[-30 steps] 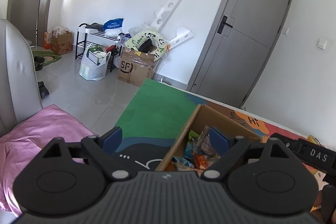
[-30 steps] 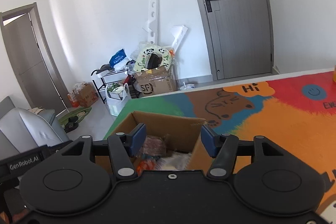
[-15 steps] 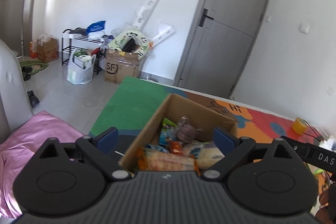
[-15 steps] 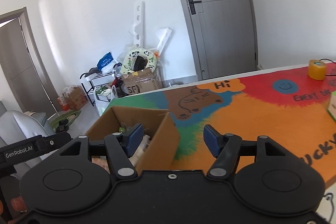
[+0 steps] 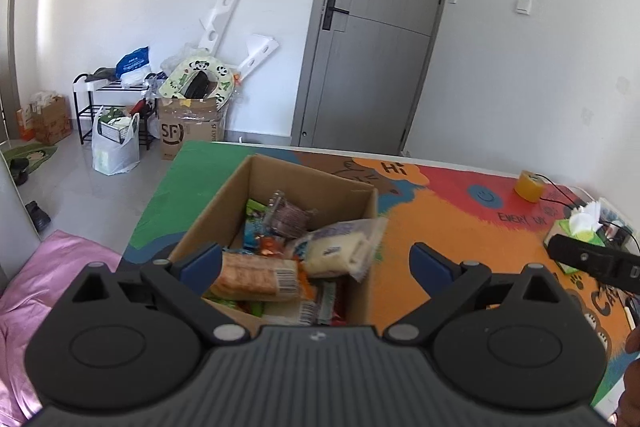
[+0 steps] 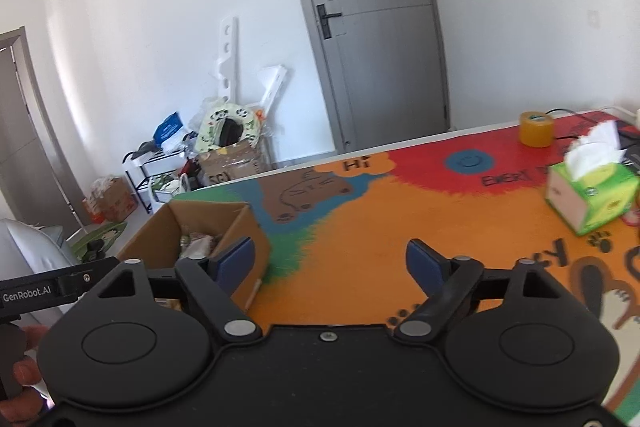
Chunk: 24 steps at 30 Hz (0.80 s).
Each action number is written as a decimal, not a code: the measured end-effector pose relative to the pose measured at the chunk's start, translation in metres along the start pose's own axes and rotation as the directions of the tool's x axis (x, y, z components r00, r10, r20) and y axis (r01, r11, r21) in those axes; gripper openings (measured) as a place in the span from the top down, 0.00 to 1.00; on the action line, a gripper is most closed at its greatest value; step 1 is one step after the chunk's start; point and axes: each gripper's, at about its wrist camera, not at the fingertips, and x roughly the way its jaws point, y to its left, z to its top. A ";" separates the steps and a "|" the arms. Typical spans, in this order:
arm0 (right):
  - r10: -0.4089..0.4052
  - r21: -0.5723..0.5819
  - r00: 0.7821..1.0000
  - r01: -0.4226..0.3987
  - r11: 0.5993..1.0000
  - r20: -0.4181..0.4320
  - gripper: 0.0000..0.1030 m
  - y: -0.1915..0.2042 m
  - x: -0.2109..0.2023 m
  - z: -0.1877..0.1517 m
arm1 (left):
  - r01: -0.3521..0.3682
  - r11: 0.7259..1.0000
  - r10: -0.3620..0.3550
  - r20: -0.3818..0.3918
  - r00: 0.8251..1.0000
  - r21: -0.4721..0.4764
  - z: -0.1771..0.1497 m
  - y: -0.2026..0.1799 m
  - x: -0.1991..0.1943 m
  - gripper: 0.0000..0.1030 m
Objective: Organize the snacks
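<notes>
An open cardboard box [image 5: 224, 203] full of snack packets stands on the colourful table mat [image 5: 448, 227]. A white bread packet [image 5: 336, 251] leans over its right rim, next to an orange biscuit packet [image 5: 256, 275]. My left gripper [image 5: 316, 263] hovers above the box's near end, its jaws opening wide, with nothing pressed between the pads. In the right wrist view the box [image 6: 248, 227] lies at the left. My right gripper [image 6: 330, 265] is over the orange mat to the right of the box, jaws opening and empty.
A green tissue box [image 6: 592, 195] and a yellow tape roll [image 6: 536, 129] stand at the table's far right, with cables beyond. Off the table's left edge are a pink cloth [image 5: 48, 267] and grey floor. Boxes, bags and a rack [image 5: 120, 107] crowd the far wall by a grey door.
Both views have swung to the right across the table, so the box sits further left. The right gripper's jaws have spread much wider; the left ones a little wider. The tissue box has come into view.
</notes>
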 end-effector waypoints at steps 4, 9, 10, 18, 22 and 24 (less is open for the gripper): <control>-0.005 0.012 1.000 0.005 1.000 0.017 0.04 -0.012 -0.018 0.000 | 0.023 0.999 -0.023 -0.003 1.000 0.035 -0.002 -0.012 -0.009 0.03; 0.010 0.000 0.999 -0.010 1.000 0.033 0.00 -0.020 -0.040 -0.001 | 0.040 0.996 -0.039 -0.010 0.999 0.083 -0.004 -0.022 -0.021 0.03; 0.010 -0.006 1.000 -0.010 1.000 0.029 0.00 -0.020 -0.044 -0.002 | 0.036 0.996 -0.035 -0.011 0.999 0.079 -0.005 -0.022 -0.024 0.03; 0.024 -0.014 0.998 -0.023 1.000 0.053 0.00 -0.028 -0.080 -0.005 | 0.032 0.995 -0.032 -0.003 0.999 0.092 -0.008 -0.025 -0.051 0.00; 0.037 -0.030 0.998 -0.035 0.999 0.056 0.00 -0.029 -0.097 -0.007 | 0.041 0.995 -0.042 0.013 0.999 0.091 -0.011 -0.025 -0.065 0.00; 0.050 -0.032 0.998 -0.049 0.998 0.047 0.00 -0.031 -0.105 -0.010 | 0.038 0.995 -0.039 0.004 0.999 0.087 -0.013 -0.024 -0.069 0.00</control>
